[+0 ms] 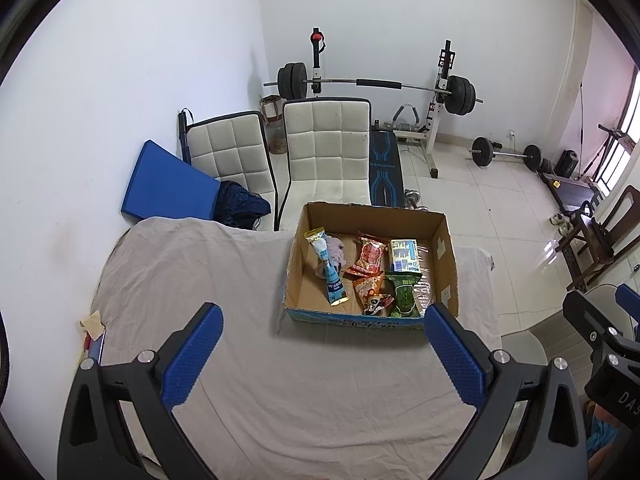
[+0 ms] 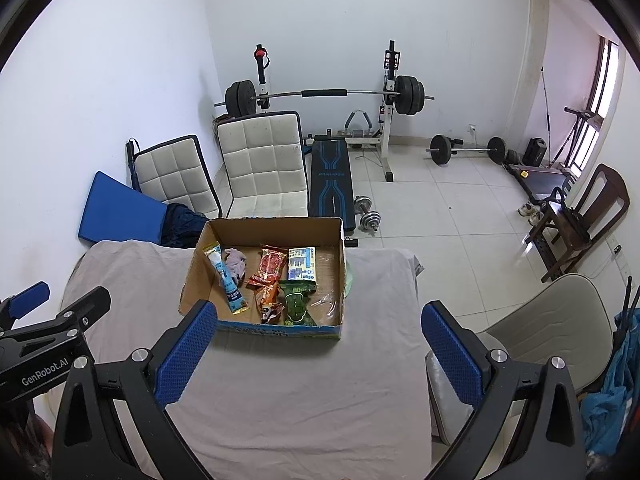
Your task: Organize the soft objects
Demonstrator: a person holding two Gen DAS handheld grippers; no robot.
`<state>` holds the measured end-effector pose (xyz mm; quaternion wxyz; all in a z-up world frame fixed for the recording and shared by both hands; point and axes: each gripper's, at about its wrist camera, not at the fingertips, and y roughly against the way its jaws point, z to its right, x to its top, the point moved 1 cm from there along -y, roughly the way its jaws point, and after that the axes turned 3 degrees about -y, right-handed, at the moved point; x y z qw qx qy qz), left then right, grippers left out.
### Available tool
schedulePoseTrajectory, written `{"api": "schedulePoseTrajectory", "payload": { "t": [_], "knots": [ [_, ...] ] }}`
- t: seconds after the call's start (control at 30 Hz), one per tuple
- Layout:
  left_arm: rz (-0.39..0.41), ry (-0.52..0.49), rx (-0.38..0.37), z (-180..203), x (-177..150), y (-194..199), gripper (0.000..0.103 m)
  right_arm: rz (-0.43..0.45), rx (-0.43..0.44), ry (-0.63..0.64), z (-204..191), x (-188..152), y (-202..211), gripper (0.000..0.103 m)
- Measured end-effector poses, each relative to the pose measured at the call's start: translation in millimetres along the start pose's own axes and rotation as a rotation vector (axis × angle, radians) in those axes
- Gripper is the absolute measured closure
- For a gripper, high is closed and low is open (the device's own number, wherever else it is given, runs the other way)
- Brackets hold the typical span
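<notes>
Both grippers hover above the worktop (image 1: 280,400), which is covered w/ a grey-beige cloth. Left gripper (image 1: 324,356) has its fingers spread wide, nothing between them; right gripper (image 2: 318,354) the same — blue pads far apart, empty.

The soft objects sit in an open cardboard box (image 1: 448,256) at the far side of the worktop, right of centre in the left wrist view. Inside, from the left: a long blue-and-white pouch (image 1: 330,272) lying diagonally, partly over a crumpled lilac cloth (image 1: 338,250); a red snack bag (image 1: 368,258); a white-and-blue pack (image 1: 404,256) toward the back right. Nearer the front wall: an orange snack bag (image 1: 370,286), a small panda-print packet (image 1: 376,304) and a green packet (image 1: 404,294), all touching or overlapping. A clear plastic wrapper (image 2: 326,302) lies at the right — contents can't be told.

Behind the worktop stand two white quilted chairs (image 1: 326,148), a weight bench (image 1: 384,168) and a barbell rack (image 1: 380,84).
</notes>
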<state>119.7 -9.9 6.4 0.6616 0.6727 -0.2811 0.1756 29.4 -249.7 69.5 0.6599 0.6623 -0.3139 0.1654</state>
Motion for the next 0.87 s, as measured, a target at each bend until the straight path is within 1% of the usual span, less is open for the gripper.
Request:
{"api": "schedulePoseTrajectory", "payload": {
  "t": [0.5,0.87],
  "knots": [
    [0.000,-0.004,0.002,3,-6,-4,0.000,-0.006,-0.007,-0.013,10,-4,-1,0.000],
    [0.006,0.002,0.005,1,-13,-5,0.000,-0.005,-0.005,-0.017,10,-5,0,0.000]
  ]
}}
